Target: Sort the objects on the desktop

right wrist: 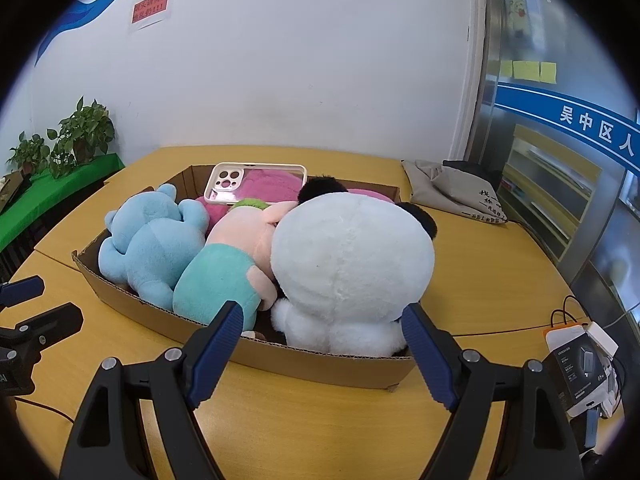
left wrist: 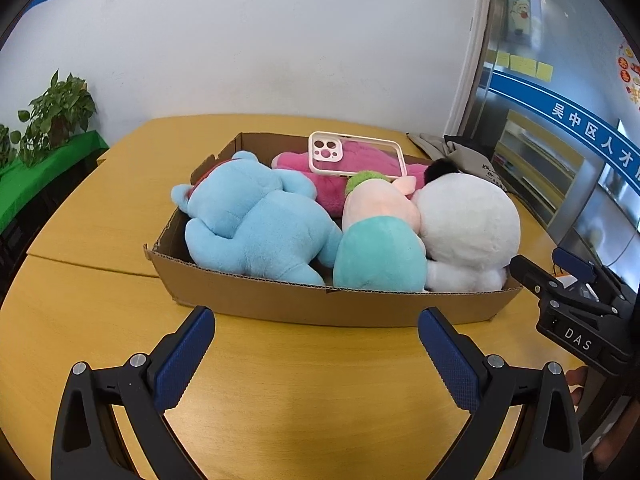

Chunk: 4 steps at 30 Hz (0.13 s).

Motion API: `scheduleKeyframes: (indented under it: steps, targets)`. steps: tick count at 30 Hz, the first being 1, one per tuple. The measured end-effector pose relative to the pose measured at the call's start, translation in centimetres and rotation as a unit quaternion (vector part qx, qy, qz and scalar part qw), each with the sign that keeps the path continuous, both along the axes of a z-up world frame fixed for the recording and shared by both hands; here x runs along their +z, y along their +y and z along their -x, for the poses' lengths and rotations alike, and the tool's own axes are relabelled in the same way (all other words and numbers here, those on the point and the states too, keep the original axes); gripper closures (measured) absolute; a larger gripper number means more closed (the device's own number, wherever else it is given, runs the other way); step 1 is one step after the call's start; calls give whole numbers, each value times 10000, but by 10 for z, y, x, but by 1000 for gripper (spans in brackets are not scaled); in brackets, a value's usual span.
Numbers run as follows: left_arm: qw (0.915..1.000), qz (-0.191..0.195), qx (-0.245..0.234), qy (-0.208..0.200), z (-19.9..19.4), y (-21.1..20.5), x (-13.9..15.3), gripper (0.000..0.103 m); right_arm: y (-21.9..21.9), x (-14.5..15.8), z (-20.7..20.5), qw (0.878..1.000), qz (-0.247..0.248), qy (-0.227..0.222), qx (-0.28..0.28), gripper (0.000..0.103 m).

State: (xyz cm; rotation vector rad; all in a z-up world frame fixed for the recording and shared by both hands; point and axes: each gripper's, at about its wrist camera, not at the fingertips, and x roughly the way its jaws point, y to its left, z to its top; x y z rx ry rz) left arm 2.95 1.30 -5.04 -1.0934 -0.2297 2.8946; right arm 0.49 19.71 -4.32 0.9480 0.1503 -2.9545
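Note:
A shallow cardboard box (left wrist: 320, 308) (right wrist: 132, 308) on the yellow table holds several plush toys: a light blue one (left wrist: 256, 224) (right wrist: 148, 240), a pink and teal one (left wrist: 380, 236) (right wrist: 224, 276), a white panda (left wrist: 468, 232) (right wrist: 352, 264) and a magenta one (left wrist: 328, 192) (right wrist: 264, 188). A pale pink phone case (left wrist: 352, 156) (right wrist: 248, 184) lies on the magenta toy. My left gripper (left wrist: 316, 320) stands open just in front of the box, empty. My right gripper (right wrist: 320, 320) is open at the box's near rim, nothing between its pads. It also shows at the right edge of the left wrist view (left wrist: 540, 276).
A grey cloth bag (right wrist: 456, 192) (left wrist: 468, 156) lies behind the box at the right. A boxed charger (right wrist: 580, 364) and cables sit at the table's right edge. Potted plants (right wrist: 76, 136) (left wrist: 56, 112) stand on a green-covered shelf at the left. A wall stands behind the table.

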Motion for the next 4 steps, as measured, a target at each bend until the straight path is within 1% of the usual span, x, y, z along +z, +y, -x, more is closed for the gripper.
scheduleKeyframes:
  steps: [2,4]
  targets:
    - [10000,47,56,16,-2,1,0,0,0,-1,0,10000,-7,2,4,22]
    - [9998,212,53,46,-3,4,1,0,0,0,0,10000,6,-1,11,22]
